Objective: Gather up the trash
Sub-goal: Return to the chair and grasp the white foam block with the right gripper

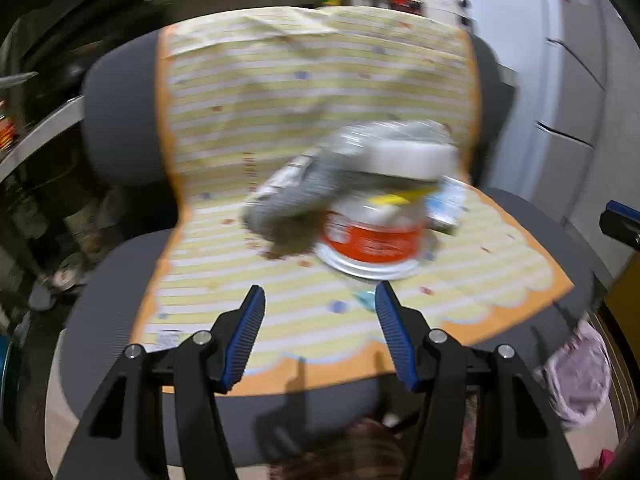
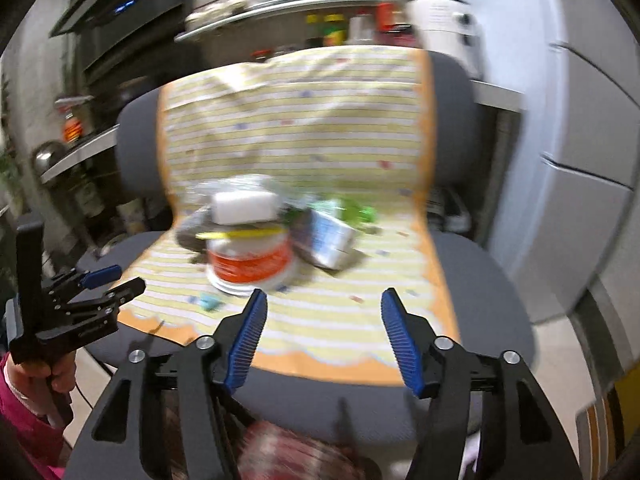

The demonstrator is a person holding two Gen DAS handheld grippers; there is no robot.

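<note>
A pile of trash lies on a grey office chair [image 1: 120, 128] covered with a yellow striped cloth [image 1: 304, 80]. A clear jar with a white lid and an orange label [image 1: 374, 236] stands in front, also in the right wrist view [image 2: 250, 256]. A crumpled grey wrapper [image 1: 292, 200] lies to its left, a white and blue carton [image 2: 330, 240] to its right, with green scraps [image 2: 358, 212] behind. A small teal scrap [image 2: 209, 302] lies near the front. My left gripper [image 1: 320, 308] is open and empty before the jar. My right gripper [image 2: 324, 312] is open and empty, right of the jar.
Cluttered shelves [image 2: 280, 4] stand behind and left of the chair. A white cabinet [image 2: 580, 160] is on the right. A pink plastic bag [image 1: 580, 376] hangs low at the right in the left wrist view. The left gripper [image 2: 108, 280] shows at the right wrist view's left edge.
</note>
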